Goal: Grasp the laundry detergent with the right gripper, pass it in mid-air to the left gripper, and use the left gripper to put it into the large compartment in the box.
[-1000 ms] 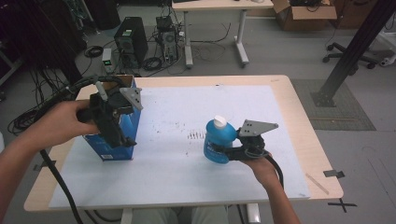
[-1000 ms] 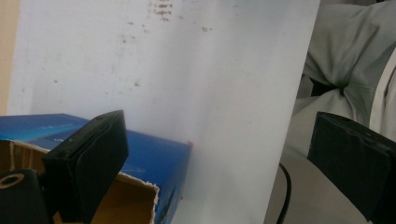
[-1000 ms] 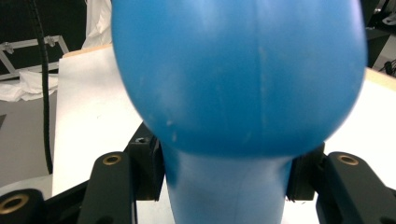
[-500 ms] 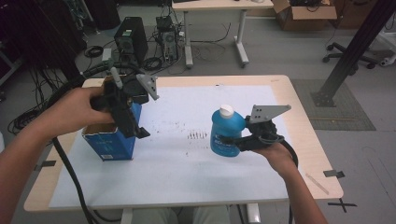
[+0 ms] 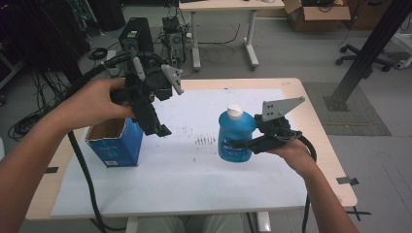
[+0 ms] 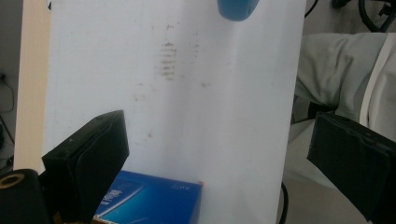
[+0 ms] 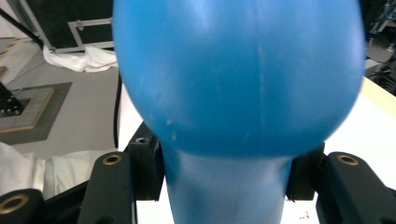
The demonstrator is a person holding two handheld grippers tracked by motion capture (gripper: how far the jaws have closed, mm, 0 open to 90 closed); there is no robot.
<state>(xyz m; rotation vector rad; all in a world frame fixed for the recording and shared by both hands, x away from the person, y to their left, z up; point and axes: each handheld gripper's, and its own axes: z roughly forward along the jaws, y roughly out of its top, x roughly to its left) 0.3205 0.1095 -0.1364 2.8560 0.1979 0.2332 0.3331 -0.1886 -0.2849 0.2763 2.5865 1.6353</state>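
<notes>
A blue plastic bottle [image 5: 234,137] with a white cap stands upright, lifted a little off the white sheet [image 5: 194,174]. My right gripper [image 5: 246,145] is shut on its lower body from the right. In the right gripper view the bottle [image 7: 238,70] bulges above the jaws of that gripper [image 7: 229,184], which pinch its narrow part. An open-topped blue box [image 5: 114,144] stands at the left of the sheet. My left gripper [image 5: 156,127] hangs above and just right of the box, pointing down. In its own view the left gripper [image 6: 219,161] is wide open and empty, with the box [image 6: 149,203] below.
The wooden table [image 5: 320,145] carries the large white sheet, which has dark smudges [image 5: 206,141] at its middle. The person's trouser leg [image 6: 336,70] lies past the near edge. Behind the table the floor holds computer cases [image 5: 133,36], cables and another table.
The right gripper has raised the bottle off the sheet and set it more upright. The left gripper has lifted away from the box, moving up and to the right.
</notes>
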